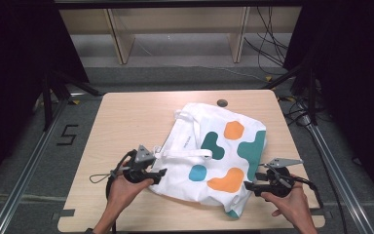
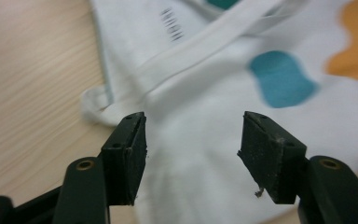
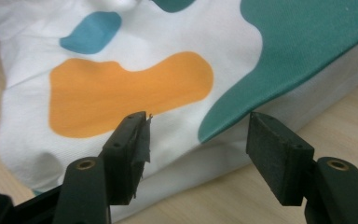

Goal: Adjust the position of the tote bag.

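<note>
Nearest the person, two hands come in from the bottom of the high view, each holding a gripper low over the front part of the wooden table point(image 1: 126, 112). The left gripper point(image 1: 161, 173) sits at the near left corner of a white cloth bag point(image 1: 214, 156), its tips pointing toward the cloth. In the left gripper view its black jaws stand apart with white fabric lying beyond and below them, and the pads point(image 2: 130, 154) press on nothing; the jaws are open. The right gripper point(image 1: 250, 186) sits at the bag's near right edge, close to the front corner. In the right gripper view its jaws are also spread wide, open, with the bag's folded edge lying between and beyond them, untouched by either pad.

The bag lies flat across the middle of the table, turned at a slant so that one corner points to the front edge. It is printed with blobs: an orange one point(image 1: 226, 180) nearest the right gripper, a small blue one point(image 1: 197, 172) beside it, dark green ones point(image 1: 253, 151) farther back and on the right side. A white strap point(image 1: 187, 154) runs across the bag from the left corner. A second strap loops at the far top edge.

Beyond the bag, a small round grey cap point(image 1: 222, 103) sits in the tabletop near its far edge. Behind the table stand pale wooden shelves point(image 1: 175, 29) and loose cables on the floor
</note>
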A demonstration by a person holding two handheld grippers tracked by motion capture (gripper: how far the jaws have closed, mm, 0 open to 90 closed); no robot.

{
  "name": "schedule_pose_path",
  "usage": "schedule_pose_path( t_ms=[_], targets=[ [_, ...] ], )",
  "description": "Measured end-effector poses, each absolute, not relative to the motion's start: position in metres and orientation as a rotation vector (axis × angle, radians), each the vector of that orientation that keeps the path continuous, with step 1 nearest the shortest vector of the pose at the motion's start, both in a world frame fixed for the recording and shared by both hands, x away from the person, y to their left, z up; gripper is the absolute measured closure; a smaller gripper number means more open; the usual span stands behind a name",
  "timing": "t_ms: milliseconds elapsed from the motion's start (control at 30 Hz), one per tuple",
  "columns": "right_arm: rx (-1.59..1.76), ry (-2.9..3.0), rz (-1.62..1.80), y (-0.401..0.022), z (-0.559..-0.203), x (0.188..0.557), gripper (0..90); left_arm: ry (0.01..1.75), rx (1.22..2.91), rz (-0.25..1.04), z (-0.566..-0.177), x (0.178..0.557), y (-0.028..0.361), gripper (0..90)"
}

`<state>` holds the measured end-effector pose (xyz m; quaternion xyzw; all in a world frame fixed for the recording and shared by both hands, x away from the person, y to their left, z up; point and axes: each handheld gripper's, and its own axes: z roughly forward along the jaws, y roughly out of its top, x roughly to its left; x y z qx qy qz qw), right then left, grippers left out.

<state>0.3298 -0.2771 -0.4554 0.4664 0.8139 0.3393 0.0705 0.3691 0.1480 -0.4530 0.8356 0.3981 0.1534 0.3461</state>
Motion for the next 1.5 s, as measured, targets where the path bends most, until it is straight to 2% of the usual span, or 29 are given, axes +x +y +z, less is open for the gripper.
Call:
schedule_pose_path(
  t_ms=[100,133,167,200,233,267,300,367,400,467,600,733,833,1033,1300,1367,1400,1500],
  targets=[
    [1.408,2.435,0.963,-0.275,-0.46,0.333,39.4,1.039,2.225,0.426,-0.467,0.38,0.147,38.4],
    [1.338,2.441,0.97,-0.272,-0.464,0.335,45.1,1.069,2.204,0.397,-0.473,0.385,0.147,40.5],
    [1.338,2.441,0.97,-0.272,-0.464,0.335,45.1,1.077,2.197,0.382,-0.476,0.388,0.149,40.5],
    [1.344,2.45,0.978,-0.271,-0.465,0.335,46.3,1.058,2.208,0.364,-0.479,0.391,0.151,46.5],
    [1.319,2.454,0.957,-0.271,-0.466,0.336,51.1,1.027,2.219,0.366,-0.483,0.392,0.152,58.9],
    [1.277,2.469,0.977,-0.271,-0.47,0.338,54.9,1.031,2.223,0.354,-0.485,0.393,0.153,64.8],
    [1.308,2.461,1.029,-0.269,-0.472,0.339,61.5,1.015,2.224,0.3,-0.49,0.393,0.153,75.7],
    [1.299,2.477,1.037,-0.272,-0.472,0.341,71.7,1.002,2.223,0.314,-0.492,0.392,0.152,82.5],
    [1.299,2.477,1.037,-0.272,-0.472,0.341,71.7,0.988,2.235,0.304,-0.491,0.391,0.151,82.5],
    [1.275,2.469,1.046,-0.273,-0.473,0.344,80.4,0.969,2.227,0.309,-0.491,0.389,0.15,86.8],
    [1.259,2.454,0.956,-0.279,-0.469,0.349,87.5,0.927,2.209,0.244,-0.497,0.373,0.149,87.6],
    [1.266,2.444,0.933,-0.285,-0.466,0.361,88.5,0.879,2.205,0.19,-0.496,0.356,0.144,87.0],
    [1.23,2.426,0.89,-0.295,-0.459,0.385,89.3,0.841,2.201,0.147,-0.498,0.337,0.133,86.8],
    [1.201,2.42,0.812,-0.296,-0.455,0.417,89.7,0.744,2.224,0.148,-0.503,0.312,0.091,86.8],
    [1.172,2.417,0.666,-0.298,-0.45,0.482,89.7,0.643,2.233,0.106,-0.505,0.306,0.025,85.0],
    [1.18,2.416,0.657,-0.299,-0.45,0.492,89.2,0.613,2.228,0.089,-0.505,0.306,0.001,84.7],
    [1.18,2.416,0.657,-0.299,-0.45,0.492,89.2,0.613,2.228,0.089,-0.505,0.306,0.001,84.6],
    [1.187,2.394,0.662,-0.3,-0.448,0.502,84.5,0.593,2.23,0.076,-0.505,0.306,-0.016,83.4]
  ],
)
